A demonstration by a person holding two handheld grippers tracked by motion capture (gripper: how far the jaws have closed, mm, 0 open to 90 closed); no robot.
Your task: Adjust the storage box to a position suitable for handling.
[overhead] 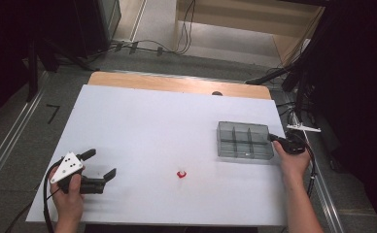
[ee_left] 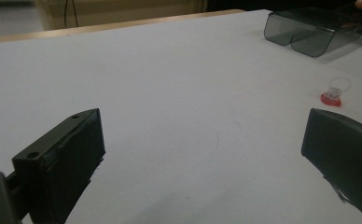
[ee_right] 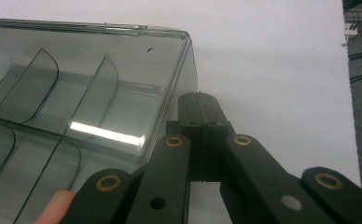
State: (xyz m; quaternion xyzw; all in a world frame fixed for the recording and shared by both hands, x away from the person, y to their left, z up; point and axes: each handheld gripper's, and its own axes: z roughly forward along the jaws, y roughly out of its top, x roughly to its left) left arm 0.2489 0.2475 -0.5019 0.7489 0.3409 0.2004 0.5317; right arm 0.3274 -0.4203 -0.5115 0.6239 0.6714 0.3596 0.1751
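A smoky clear plastic box [overhead: 242, 141] with several compartments stands on the right half of the white table; it also shows in the left gripper view [ee_left: 305, 28]. My right gripper [overhead: 275, 138] is shut, its jaws together, resting just outside the box's [ee_right: 76, 93] right wall; I cannot tell whether it touches. In its own view the right gripper [ee_right: 198, 100] has nothing between its jaws. A small red piece with a clear top [overhead: 181, 173] lies mid-table, apart from both grippers. My left gripper [overhead: 101, 162] stands open near the front left, empty [ee_left: 202, 144], with the red piece [ee_left: 334, 93] ahead of it.
The white table [overhead: 143, 121] has a wooden strip [overhead: 177, 83] along its far edge. Cables [overhead: 143, 46] run over the floor behind it. A fingertip [ee_right: 53, 205] shows beside the right gripper's linkage.
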